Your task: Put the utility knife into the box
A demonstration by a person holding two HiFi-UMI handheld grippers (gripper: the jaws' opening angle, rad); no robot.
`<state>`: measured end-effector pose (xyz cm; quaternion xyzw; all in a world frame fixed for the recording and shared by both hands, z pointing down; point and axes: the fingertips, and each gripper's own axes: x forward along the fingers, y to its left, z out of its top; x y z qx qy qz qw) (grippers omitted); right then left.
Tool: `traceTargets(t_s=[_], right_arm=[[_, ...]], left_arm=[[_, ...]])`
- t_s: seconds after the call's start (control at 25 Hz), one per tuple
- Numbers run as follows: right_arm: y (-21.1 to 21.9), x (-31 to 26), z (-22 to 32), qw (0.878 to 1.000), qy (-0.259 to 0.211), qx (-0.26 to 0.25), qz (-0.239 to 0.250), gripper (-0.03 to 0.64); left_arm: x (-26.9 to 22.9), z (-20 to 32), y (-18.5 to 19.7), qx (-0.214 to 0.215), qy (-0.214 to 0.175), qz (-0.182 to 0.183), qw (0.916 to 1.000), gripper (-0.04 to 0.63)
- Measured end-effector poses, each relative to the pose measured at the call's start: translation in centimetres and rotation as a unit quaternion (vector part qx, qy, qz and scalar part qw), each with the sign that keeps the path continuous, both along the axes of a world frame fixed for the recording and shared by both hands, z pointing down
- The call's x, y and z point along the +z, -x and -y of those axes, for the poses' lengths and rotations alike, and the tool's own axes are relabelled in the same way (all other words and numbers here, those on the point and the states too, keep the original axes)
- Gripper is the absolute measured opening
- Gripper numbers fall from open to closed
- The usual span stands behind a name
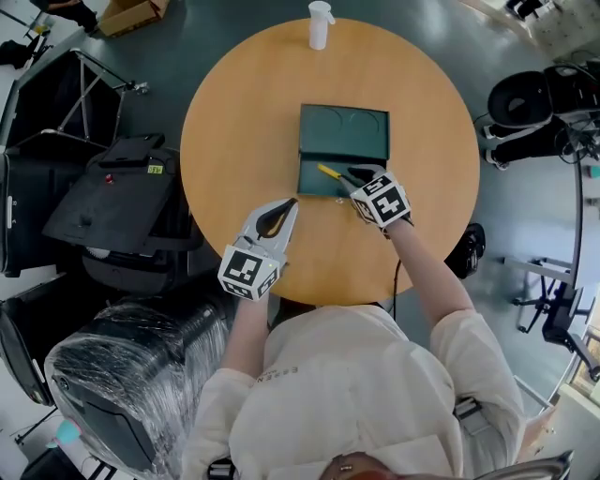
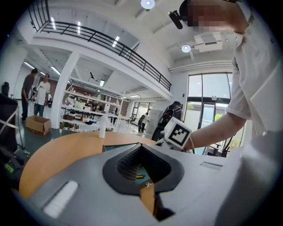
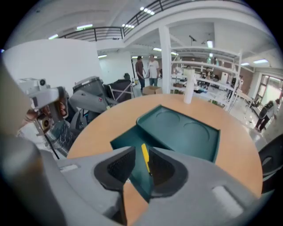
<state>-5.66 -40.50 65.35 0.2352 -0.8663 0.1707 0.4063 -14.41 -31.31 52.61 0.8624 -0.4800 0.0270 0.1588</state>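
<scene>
A dark green box (image 1: 313, 180) lies open in the middle of the round wooden table (image 1: 234, 131), its lid (image 1: 343, 131) folded flat at the far side. The yellow utility knife (image 1: 330, 172) lies in the near tray, slanted. My right gripper (image 1: 354, 176) is at the knife's near end, over the tray's right part. In the right gripper view that gripper (image 3: 142, 152) is open a little, and the knife (image 3: 145, 155) shows in the gap, close to the right jaw. My left gripper (image 1: 292, 203) is shut on nothing, just off the box's near left corner.
A white bottle (image 1: 320, 24) stands at the table's far edge. Black cases (image 1: 112, 202) and a plastic-wrapped chair (image 1: 131, 375) crowd the floor to the left. Black bags (image 1: 539, 98) sit on the right. People stand far off in the hall (image 2: 37, 95).
</scene>
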Motion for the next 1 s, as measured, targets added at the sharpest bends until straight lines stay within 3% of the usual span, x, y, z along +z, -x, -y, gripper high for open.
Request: traceTargets(t_s=[0.12, 0.24, 0.36, 0.64, 1.0], right_arm=[[-0.3, -5.3, -1.5, 0.995, -0.045, 0.038, 0.083, 0.066], [-1.4, -10.1, -3.1, 0.979, -0.103, 0.088, 0.151, 0.002], [-2.8, -13.6, -5.4, 0.963, -0.148, 0.127, 0.187, -0.006], [-5.4, -16.2, -11.0, 0.944, -0.206, 0.169, 0.195, -0.006], [-4.0, -16.5, -17.4, 0.940, -0.203, 0.191, 0.195, -0.006]], left_arm=[[-1.9, 0.2, 0.1, 0.006, -0.021, 0.006, 0.9997, 0.017], [-3.7, 0.0, -0.2, 0.015, -0.039, 0.014, 0.9990, 0.017], [-5.2, -0.6, -0.7, 0.020, -0.053, 0.018, 0.9983, 0.017], [-7.5, -4.4, -2.1, 0.060, -0.085, 0.019, 0.9944, 0.017], [-5.7, -10.5, -1.1, 0.071, -0.082, 0.009, 0.9940, 0.017]])
